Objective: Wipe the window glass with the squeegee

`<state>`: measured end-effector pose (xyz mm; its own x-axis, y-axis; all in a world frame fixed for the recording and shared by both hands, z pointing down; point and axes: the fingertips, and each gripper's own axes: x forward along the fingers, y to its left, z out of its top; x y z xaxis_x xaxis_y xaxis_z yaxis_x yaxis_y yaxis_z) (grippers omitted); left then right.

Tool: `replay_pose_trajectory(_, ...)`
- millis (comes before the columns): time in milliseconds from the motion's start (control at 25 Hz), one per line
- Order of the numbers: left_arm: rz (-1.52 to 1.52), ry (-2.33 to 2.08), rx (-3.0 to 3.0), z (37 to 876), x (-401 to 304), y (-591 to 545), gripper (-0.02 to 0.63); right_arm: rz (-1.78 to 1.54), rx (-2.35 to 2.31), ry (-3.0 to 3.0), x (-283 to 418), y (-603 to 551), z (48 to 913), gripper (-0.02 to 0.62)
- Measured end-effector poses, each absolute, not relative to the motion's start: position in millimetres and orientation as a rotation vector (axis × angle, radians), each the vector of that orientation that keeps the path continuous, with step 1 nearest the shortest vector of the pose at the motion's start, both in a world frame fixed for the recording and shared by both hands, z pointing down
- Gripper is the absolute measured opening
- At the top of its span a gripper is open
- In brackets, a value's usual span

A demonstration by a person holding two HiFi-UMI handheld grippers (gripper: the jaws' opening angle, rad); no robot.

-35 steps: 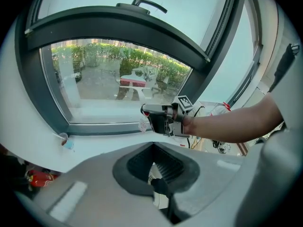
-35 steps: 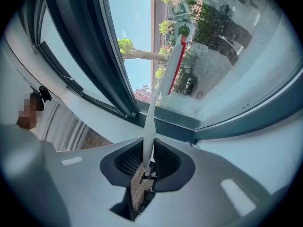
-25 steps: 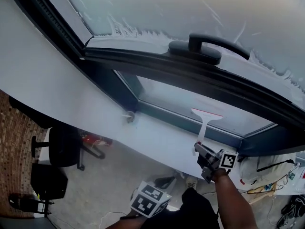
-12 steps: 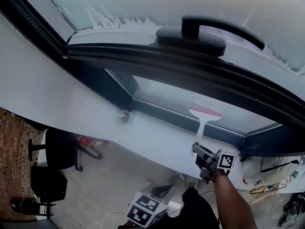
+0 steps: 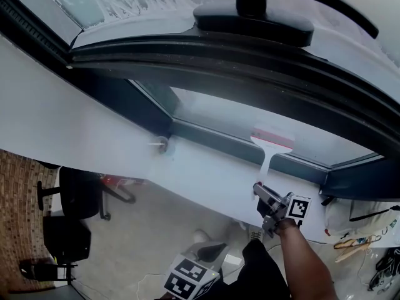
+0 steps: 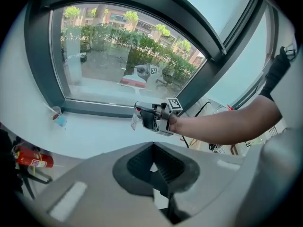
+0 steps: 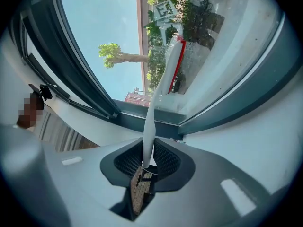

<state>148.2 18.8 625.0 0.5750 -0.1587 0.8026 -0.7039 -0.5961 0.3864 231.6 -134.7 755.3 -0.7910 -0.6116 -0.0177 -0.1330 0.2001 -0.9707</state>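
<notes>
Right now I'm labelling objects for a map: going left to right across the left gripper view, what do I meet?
Red fire extinguisher → small cup → right gripper, shut on the squeegee → the person's forearm.

A small cup (image 6: 57, 116) stands on the white sill (image 6: 97, 134), close to the frame's lower corner. Down on the floor (image 5: 162, 224), a red extinguisher (image 6: 31, 159) sits near a black chair (image 5: 78, 192).

Indoor workroom, likely office or lab. Dark-framed window (image 5: 250, 61) over white sill (image 5: 206, 174). Black swivel chair (image 5: 80, 192) and red fire extinguisher (image 6: 31, 160) on floor (image 5: 162, 230). Loose cables (image 5: 380, 274) at right. Trees (image 6: 142, 44) and apartment blocks (image 6: 118, 18) outside.
</notes>
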Motion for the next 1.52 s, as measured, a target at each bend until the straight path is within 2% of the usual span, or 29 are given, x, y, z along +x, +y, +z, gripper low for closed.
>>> replay_pose_trajectory(1200, 1.057, -0.653, 1.974, 671.3, 118.9, 41.8, 0.0, -1.782, -0.759, 2.01, 222.2, -142.0, 872.1, 0.086)
replay_pose_trajectory(1520, 1.08, -0.683, 1.986, 666.8, 117.4, 40.1, 0.0, -1.79, -0.747, 1.999, 222.0, -139.6, 869.4, 0.087)
